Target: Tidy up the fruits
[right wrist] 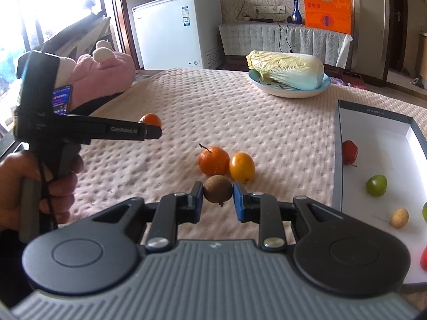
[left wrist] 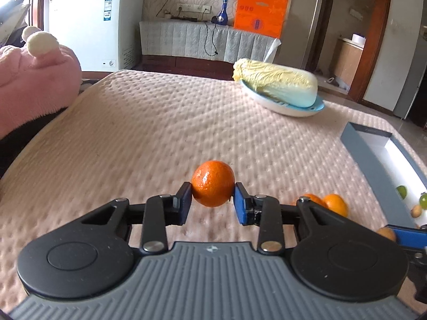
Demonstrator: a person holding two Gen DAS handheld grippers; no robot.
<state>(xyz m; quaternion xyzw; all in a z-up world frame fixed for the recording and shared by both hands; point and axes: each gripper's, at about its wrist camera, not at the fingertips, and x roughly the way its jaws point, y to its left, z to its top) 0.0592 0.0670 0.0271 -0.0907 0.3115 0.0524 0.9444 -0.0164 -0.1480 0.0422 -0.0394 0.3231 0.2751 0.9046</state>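
Left gripper [left wrist: 213,200] pinched orange [left wrist: 213,183]; right gripper [right wrist: 218,197] pinched brown fruit [right wrist: 218,188], nearer box [right wrist: 336,160] lying to its right, long axis running away from camera

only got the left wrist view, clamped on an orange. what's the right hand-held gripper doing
Observer: The right hand-held gripper is shut on a small brown fruit.
Operator: what are those orange bits behind my right finger
Observer: Two loose fruits touching on the bedspread: a stemmed orange and a yellow oval fruit.
Operator: anything further up the box
Observer: A red fruit lies against the left wall of the box.
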